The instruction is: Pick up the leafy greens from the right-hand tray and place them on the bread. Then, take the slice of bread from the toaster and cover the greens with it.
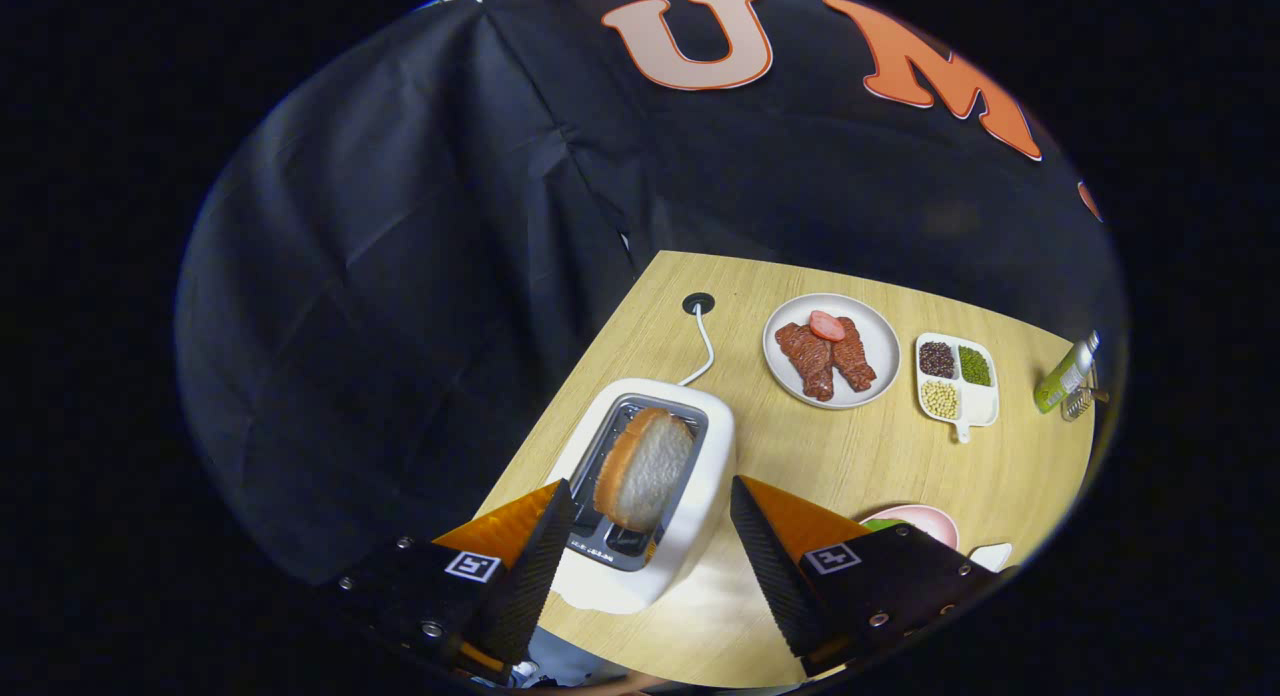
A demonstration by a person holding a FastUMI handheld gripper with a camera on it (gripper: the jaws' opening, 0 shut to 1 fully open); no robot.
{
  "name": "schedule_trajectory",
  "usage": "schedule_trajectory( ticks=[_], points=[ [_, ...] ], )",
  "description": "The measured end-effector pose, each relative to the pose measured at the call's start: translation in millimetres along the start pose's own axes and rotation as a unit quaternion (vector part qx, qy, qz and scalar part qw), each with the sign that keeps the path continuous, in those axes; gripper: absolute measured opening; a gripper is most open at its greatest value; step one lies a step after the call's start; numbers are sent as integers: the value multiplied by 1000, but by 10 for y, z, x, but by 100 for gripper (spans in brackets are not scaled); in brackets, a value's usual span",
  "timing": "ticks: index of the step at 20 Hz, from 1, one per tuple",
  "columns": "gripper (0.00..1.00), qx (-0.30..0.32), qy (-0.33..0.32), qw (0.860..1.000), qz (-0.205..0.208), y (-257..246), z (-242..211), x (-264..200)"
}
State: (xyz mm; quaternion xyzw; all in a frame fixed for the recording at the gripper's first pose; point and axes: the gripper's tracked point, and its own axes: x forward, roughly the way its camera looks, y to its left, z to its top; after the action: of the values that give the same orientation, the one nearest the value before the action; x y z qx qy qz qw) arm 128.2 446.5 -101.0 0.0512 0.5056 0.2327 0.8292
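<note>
**Lining up on the toast**

I have the gripper point(650, 521) hovering above the white toaster point(690, 496), its fingers spread wide and holding nothing. The slice of bread point(645, 471) stands on edge in the toaster slot, between my fingertips and below them, not touched by either.

I judge the second step is in hand: fetching the slice. Beside the right finger I glimpse a pink plate point(925, 521) with a sliver of green; whether the greens already lie on bread there I cannot tell.

Next I would descend, keep the slice centred between the fingers, close across its flat faces, and lift it straight out of the slot.
</note>
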Motion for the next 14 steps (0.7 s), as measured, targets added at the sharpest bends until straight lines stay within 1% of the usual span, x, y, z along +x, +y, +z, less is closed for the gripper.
schedule_trajectory(
  ticks=[5, 9, 14],
  points=[
    [94, 2, 22, 1000, 0, 114, 9, 271],
    [88, 9, 35, 999, -13, 68, -17, 455],
    [74, 16, 46, 998, -33, -68, -63, 602]
  ],
)
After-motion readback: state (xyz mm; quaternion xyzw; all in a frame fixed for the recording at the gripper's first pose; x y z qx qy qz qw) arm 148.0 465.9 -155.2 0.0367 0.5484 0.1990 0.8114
